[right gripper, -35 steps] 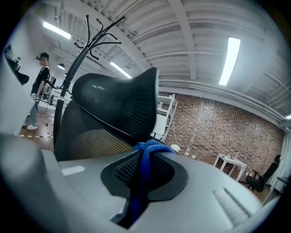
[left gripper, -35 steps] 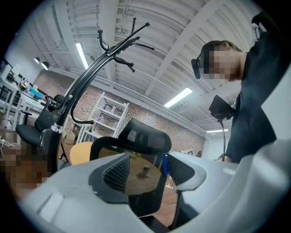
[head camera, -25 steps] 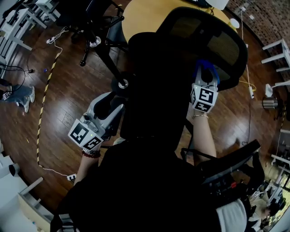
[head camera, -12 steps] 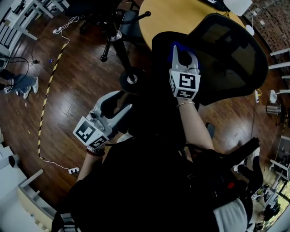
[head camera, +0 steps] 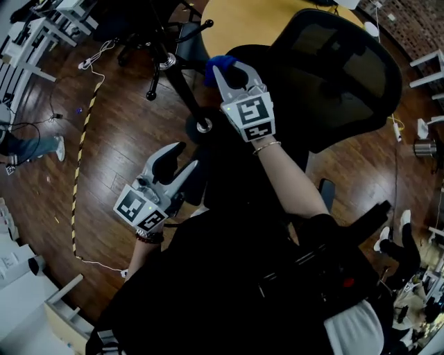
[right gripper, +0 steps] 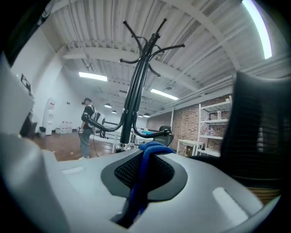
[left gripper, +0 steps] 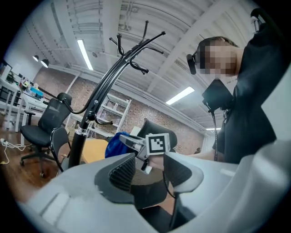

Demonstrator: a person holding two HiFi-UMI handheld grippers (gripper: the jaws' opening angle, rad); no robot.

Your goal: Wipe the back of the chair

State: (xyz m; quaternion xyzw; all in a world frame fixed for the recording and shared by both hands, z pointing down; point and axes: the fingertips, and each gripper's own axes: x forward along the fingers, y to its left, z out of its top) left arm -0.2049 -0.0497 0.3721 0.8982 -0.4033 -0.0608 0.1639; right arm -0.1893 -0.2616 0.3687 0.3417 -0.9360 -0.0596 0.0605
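Mid-wipe: right claw (head camera: 234, 73) pinches blue cloth (head camera: 214, 69) at the edge of the chair back (head camera: 340, 76), left claw (head camera: 182, 161) spread, perhaps steadying; next, sweep across.

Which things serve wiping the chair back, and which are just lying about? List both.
Job: chair back; blue cloth; right gripper clamping it.
Lying about: coat stand; yellow table; striped floor cable.

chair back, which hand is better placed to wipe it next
Right. The right tongs are shut on the blue cloth, up beside the black mesh chair back. The left tongs stand apart with no cloth, lower down.
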